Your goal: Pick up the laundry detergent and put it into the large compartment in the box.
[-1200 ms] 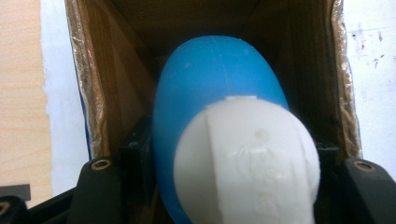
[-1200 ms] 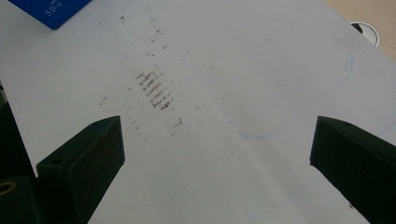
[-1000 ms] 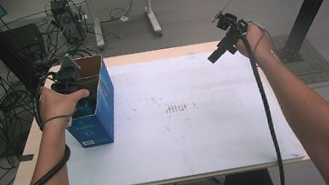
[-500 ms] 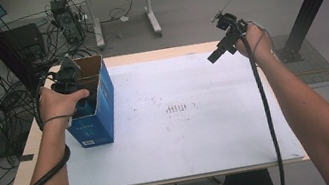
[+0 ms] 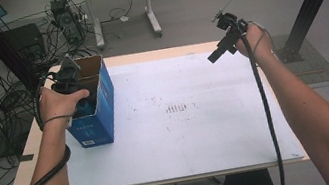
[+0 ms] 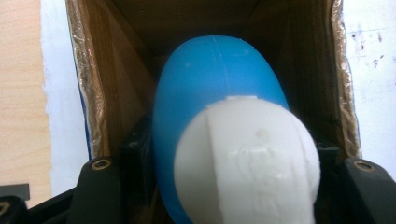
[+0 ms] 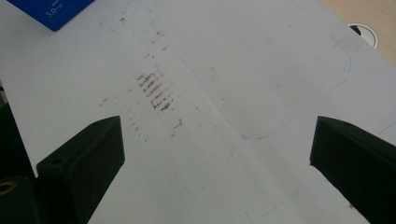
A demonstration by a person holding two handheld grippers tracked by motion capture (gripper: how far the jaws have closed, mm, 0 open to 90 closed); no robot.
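Claws first: the left claw (image 5: 84, 105) reaches down into the open blue box (image 5: 103, 102) at the far left of the worktop (image 5: 185, 134). Its jaws squeeze a blue bottle (image 6: 215, 88) with a white cap (image 6: 247, 158) (the bottle sits between them, inside the brown cardboard walls). The right claw (image 7: 217, 158) hangs over the far right of the worktop, jaws wide apart, holding nothing, above some brown smudges (image 7: 154, 91).

The open box (image 5: 96, 106) stands at the left of the frame on the table (image 5: 185, 134), a bottle (image 6: 215, 107) inside it (between the box walls); the stained patch (image 5: 178, 107) lies centre, right of the box.
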